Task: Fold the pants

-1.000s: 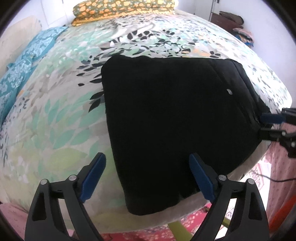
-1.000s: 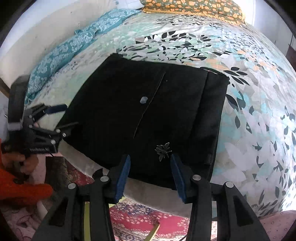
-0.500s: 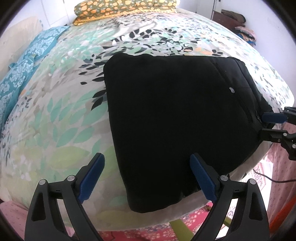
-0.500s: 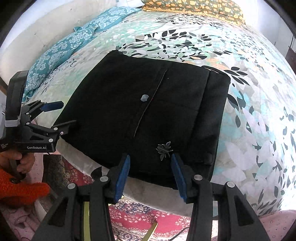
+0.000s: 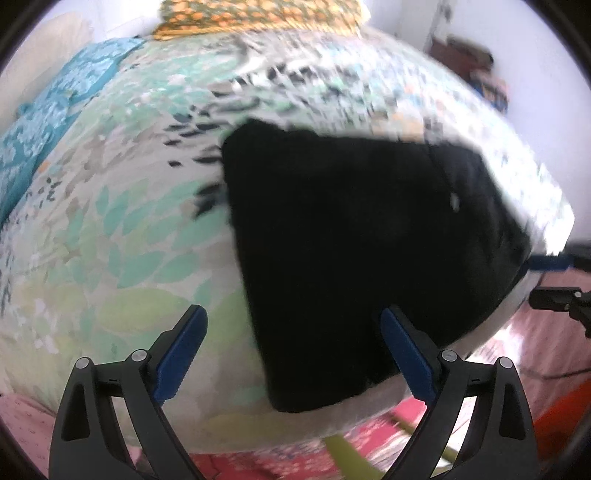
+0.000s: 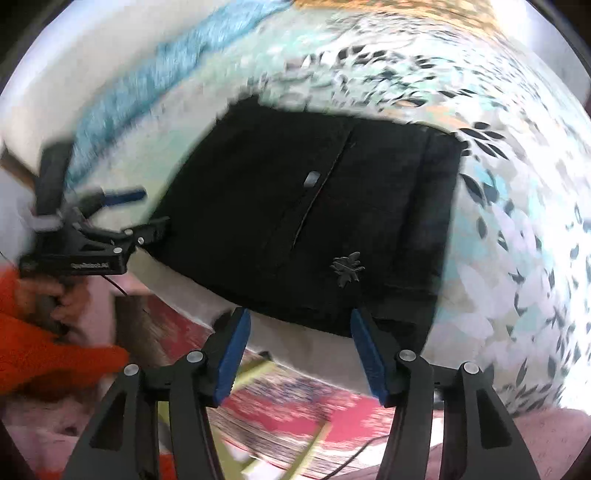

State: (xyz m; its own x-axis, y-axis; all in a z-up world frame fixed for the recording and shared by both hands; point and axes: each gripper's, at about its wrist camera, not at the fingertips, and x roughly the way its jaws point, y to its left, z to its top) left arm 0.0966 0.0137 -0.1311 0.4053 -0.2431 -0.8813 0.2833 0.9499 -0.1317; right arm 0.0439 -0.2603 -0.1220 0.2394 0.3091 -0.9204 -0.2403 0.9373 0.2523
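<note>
The black pants (image 5: 351,240) lie folded into a flat square on the leaf-print bed, near its front edge; they also show in the right wrist view (image 6: 325,221), with a small leaf emblem. My left gripper (image 5: 293,354) is open and empty, held just short of the pants' near corner. It also shows in the right wrist view (image 6: 142,210) beside the pants' left corner. My right gripper (image 6: 299,354) is open and empty, just in front of the pants' near edge. It also shows in the left wrist view (image 5: 546,280) at the pants' right side.
The bed sheet (image 5: 110,240) spreads to the left and behind. A teal pillow (image 5: 44,122) lies at the left and an orange-patterned pillow (image 5: 258,14) at the head. A red patterned rug (image 6: 295,413) lies on the floor below the bed edge.
Both grippers have drawn back a little from the pants and both views are now motion-blurred. The right gripper's jaws have spread wider. The pants have not moved.
</note>
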